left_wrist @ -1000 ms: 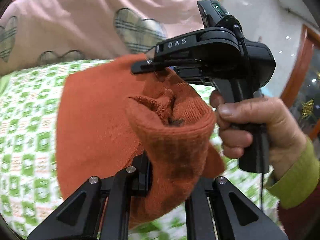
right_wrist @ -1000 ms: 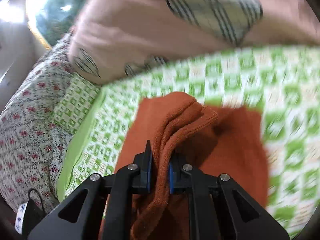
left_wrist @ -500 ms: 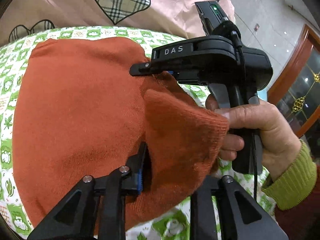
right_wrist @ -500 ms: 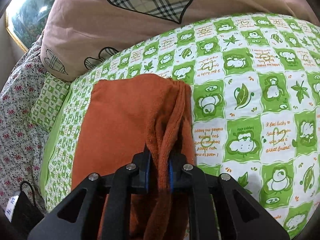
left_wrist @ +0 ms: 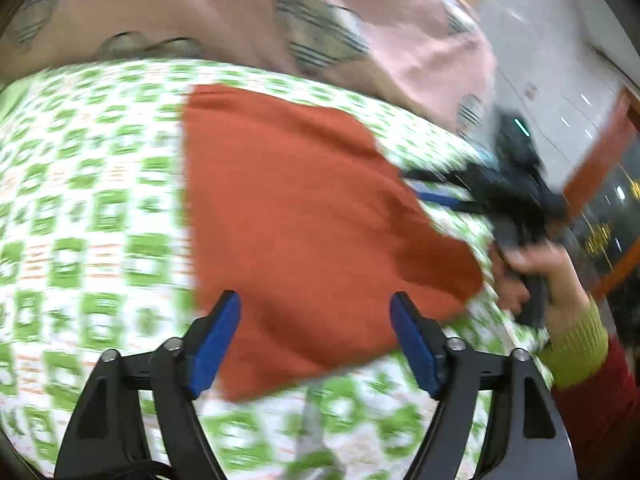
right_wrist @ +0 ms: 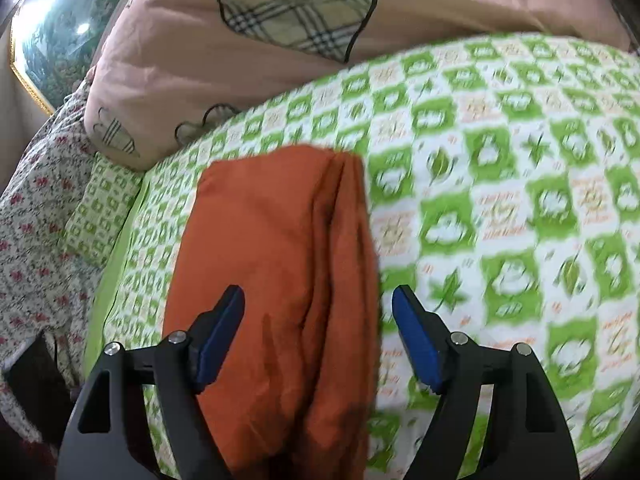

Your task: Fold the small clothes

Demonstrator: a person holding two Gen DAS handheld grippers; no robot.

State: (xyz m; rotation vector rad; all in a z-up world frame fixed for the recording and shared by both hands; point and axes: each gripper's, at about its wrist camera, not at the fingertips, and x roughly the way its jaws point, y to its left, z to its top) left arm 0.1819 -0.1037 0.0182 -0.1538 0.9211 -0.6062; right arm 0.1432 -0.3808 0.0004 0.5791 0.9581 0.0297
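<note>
An orange knit garment (left_wrist: 304, 224) lies folded flat on the green-and-white patterned bed sheet (left_wrist: 92, 216). It also shows in the right wrist view (right_wrist: 276, 288), with a stacked folded edge along its right side. My left gripper (left_wrist: 316, 340) is open and empty just above the garment's near edge. My right gripper (right_wrist: 318, 336) is open and empty over the garment's near end. The right gripper also shows blurred in the left wrist view (left_wrist: 508, 196), at the garment's right edge, held by a hand (left_wrist: 536, 272).
A pink pillow with plaid hearts (right_wrist: 280, 40) lies along the far side of the bed sheet (right_wrist: 500, 200). A floral quilt (right_wrist: 36, 216) is bunched at the left. A wooden door frame (left_wrist: 600, 160) and tiled floor are to the right.
Both grippers have opened and let go of the orange garment, which now lies folded flat. Both have pulled back from it.
</note>
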